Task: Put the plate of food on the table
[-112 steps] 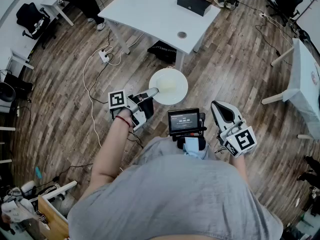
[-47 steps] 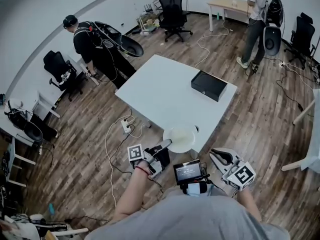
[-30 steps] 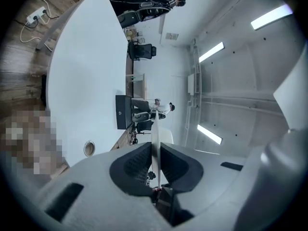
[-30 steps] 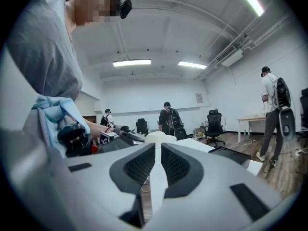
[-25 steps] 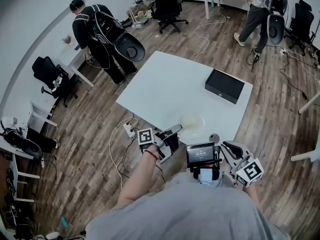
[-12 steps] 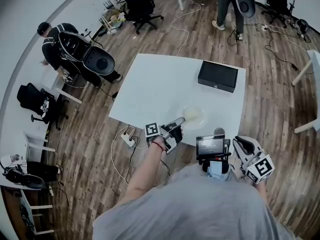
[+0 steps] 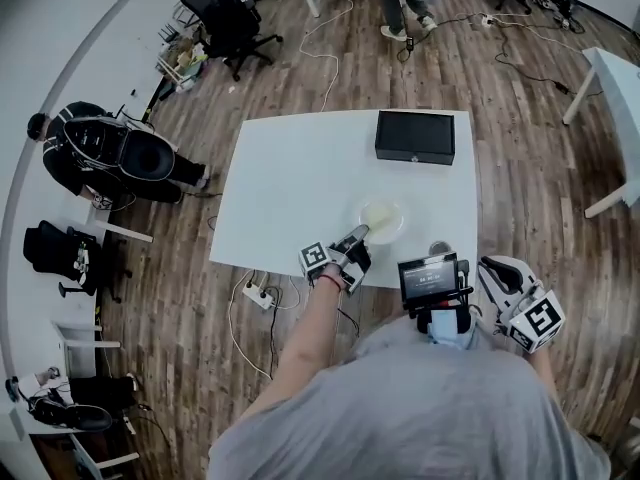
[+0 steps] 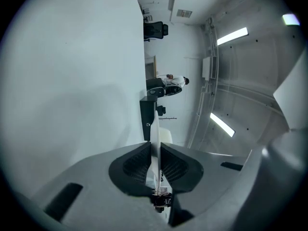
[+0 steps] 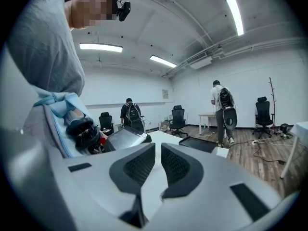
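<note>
Left hand-held gripper (image 7: pixel 357 235) is clamped on the near rim of the plate (image 7: pixel 384 217). In the left gripper view, the hand-held gripper (image 8: pixel 154 147) has both pads tight on the thin white plate (image 8: pixel 155 129), seen edge-on. Pale yellowish food (image 7: pixel 376 213) sits mid-plate.

The plate is over the white worktop (image 7: pixel 290 188), close to its near edge and on the person's side of the black box (image 7: pixel 414 136). Can't tell whether the plate is actually down on the surface or just above it. The left gripper view is rolled sideways: worktop (image 8: pixel 72 81) fills the left, black box (image 8: pixel 147 120) is just beyond the plate.

Right hand-held gripper (image 7: pixel 499 276) is held off the worktop's near right corner, beside the person's torso and well apart from the plate. The right gripper view shows the hand-held gripper (image 9: pixel 158 149) with jaws nearly together, only a slit between the pads and nothing in it.

A small grey round thing (image 7: pixel 440 249) is on the worktop edge, near the chest-mounted screen (image 7: pixel 429 276). A power strip (image 7: pixel 256 295) lies on the wood floor (image 7: pixel 520 168) under the near left corner. A person with a backpack (image 7: pixel 105 156) is at far left, and office chairs (image 7: pixel 222 13) stand behind the worktop.
</note>
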`<move>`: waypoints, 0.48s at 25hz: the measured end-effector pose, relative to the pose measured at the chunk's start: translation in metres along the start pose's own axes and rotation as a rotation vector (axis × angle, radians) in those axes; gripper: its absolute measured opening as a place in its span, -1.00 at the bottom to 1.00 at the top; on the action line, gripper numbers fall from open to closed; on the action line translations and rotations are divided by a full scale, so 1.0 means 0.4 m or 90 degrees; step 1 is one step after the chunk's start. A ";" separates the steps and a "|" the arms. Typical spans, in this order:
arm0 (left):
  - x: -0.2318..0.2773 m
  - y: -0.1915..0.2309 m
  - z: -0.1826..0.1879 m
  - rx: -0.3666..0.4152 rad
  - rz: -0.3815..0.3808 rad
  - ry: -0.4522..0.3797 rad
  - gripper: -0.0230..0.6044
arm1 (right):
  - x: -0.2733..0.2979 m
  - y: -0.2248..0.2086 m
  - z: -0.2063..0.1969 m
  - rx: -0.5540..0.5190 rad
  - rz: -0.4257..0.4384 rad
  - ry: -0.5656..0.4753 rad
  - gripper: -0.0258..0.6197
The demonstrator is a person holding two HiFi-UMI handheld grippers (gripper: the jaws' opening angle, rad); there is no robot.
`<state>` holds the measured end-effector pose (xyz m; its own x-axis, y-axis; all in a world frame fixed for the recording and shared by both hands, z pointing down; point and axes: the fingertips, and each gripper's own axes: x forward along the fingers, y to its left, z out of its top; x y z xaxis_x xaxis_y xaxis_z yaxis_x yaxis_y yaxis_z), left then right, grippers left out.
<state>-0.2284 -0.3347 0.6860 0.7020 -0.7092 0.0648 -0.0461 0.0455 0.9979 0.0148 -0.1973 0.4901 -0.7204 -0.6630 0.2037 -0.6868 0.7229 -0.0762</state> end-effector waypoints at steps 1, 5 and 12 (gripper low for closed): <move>0.003 0.017 -0.003 -0.001 0.012 0.006 -0.79 | -0.003 0.002 -0.001 0.001 -0.004 0.002 -0.82; 0.015 0.093 -0.017 0.007 0.073 0.028 -0.79 | -0.015 -0.001 -0.003 0.008 -0.014 0.001 -0.82; 0.016 0.130 -0.016 0.016 0.127 0.051 -0.79 | -0.005 0.006 -0.003 0.011 -0.016 0.019 -0.82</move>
<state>-0.2218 -0.3322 0.7384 0.7315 -0.6295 0.2621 -0.2071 0.1611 0.9650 0.0147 -0.1939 0.4906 -0.7001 -0.6742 0.2352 -0.7061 0.7027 -0.0873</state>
